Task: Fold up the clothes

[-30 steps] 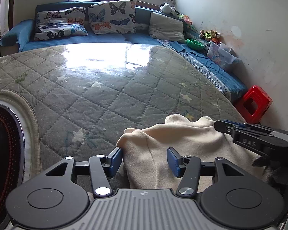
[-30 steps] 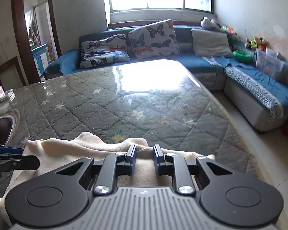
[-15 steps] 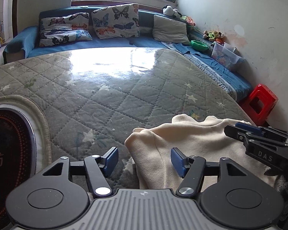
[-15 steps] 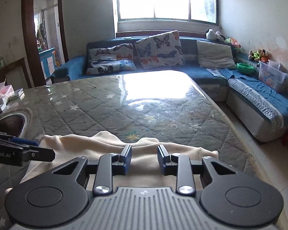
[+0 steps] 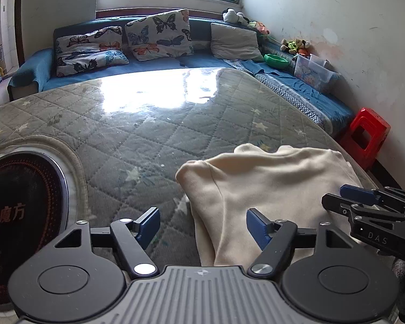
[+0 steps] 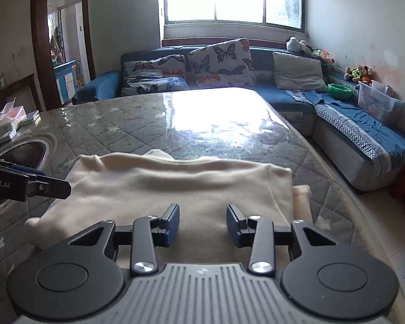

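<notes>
a cream garment (image 5: 270, 183) is seen lying folded on the quilted bench (image 5: 148, 124), its left edge between the spread fingers of the left claw (image 5: 202, 225), while the right claw (image 6: 202, 222) is held wide above its middle, gripping nothing.

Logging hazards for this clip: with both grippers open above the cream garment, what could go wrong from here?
1. The cream garment lies near the table's right edge; a tug might drag it off.
2. The left gripper straddles the garment's edge, so it might pinch one layer only.
3. The right gripper could bunch the cloth.
</notes>
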`<act>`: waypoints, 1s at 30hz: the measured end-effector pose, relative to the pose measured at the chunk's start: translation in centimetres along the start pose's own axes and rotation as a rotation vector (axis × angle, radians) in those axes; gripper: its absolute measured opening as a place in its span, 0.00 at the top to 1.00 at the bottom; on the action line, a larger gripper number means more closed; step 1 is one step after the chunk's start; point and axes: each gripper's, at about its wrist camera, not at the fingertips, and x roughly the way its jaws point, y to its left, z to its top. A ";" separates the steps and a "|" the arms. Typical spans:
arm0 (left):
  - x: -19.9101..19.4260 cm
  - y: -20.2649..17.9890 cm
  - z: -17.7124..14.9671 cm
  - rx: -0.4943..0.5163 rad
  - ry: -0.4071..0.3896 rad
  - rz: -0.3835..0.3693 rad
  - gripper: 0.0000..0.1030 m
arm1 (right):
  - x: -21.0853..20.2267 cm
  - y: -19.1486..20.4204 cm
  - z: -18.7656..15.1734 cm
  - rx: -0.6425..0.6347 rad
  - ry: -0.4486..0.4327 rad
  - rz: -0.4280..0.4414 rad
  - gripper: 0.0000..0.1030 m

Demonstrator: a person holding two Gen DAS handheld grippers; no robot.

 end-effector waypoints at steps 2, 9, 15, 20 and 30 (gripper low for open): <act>-0.4 -0.3 -0.5 0.014 -0.002 0.007 0.21 | -0.4 -0.1 -0.4 0.006 0.004 0.002 0.57; -1.4 -0.9 -2.3 0.023 0.003 0.015 0.13 | -1.7 0.1 -1.7 0.043 0.016 0.000 0.56; -2.2 -0.9 -3.7 0.016 0.004 0.015 0.05 | -2.7 0.2 -2.9 0.059 0.025 -0.009 0.54; -2.7 -1.3 -4.5 0.018 0.007 0.012 0.00 | -3.5 0.3 -3.6 0.067 0.025 -0.012 0.43; -3.4 -2.1 -5.9 0.035 0.004 0.019 0.00 | -4.2 0.8 -4.2 0.061 0.033 -0.010 0.33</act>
